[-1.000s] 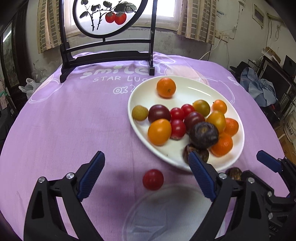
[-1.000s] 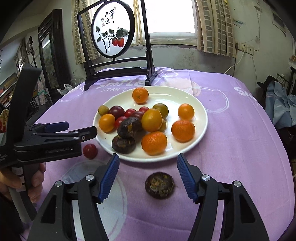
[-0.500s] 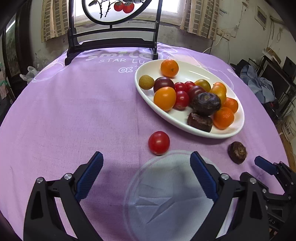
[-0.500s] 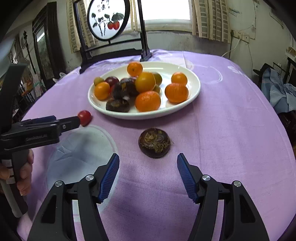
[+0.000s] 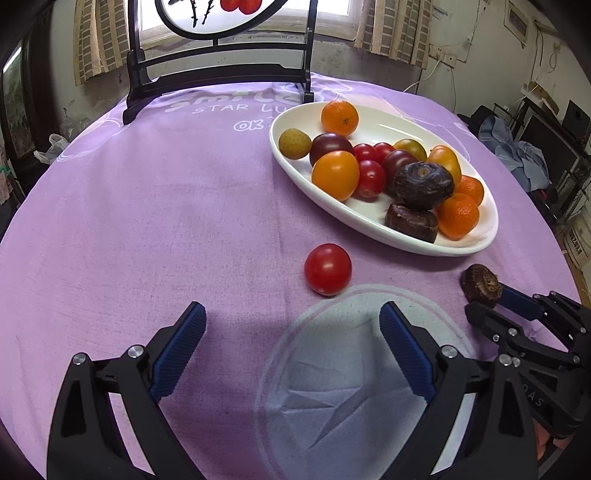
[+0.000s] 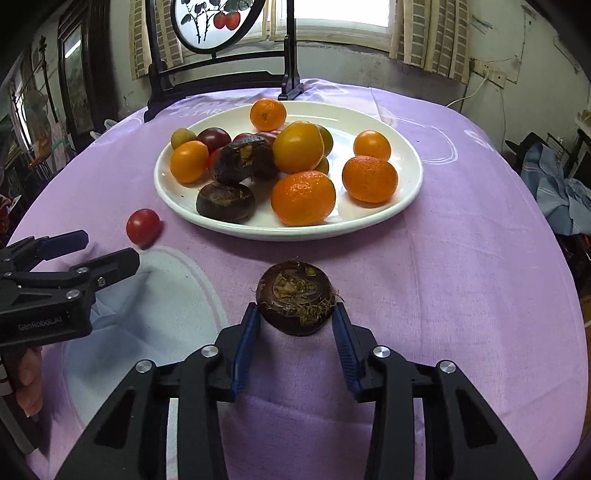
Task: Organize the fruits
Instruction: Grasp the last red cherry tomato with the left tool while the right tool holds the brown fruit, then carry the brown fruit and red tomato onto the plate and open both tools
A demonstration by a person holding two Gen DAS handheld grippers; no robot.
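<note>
I see a dark brown water chestnut (image 6: 297,297) near me on the purple cloth, clamped between blue pads. A red cherry tomato (image 6: 143,226) lies loose to the left, just beside the white plate (image 6: 406,188) heaped with mixed fruit farther back.

We see a purple tablecloth (image 5: 147,221) covering the round table, printed with white lettering (image 5: 236,107) and a pale circular motif (image 5: 351,387) near the front edge. At the far side stands a black wooden frame (image 6: 221,79) holding a round painted panel (image 6: 216,18) with red fruit. Behind it we note a window (image 6: 340,14) with striped curtains (image 6: 428,33). Blue cloth (image 6: 557,192) lies heaped at right.
</note>
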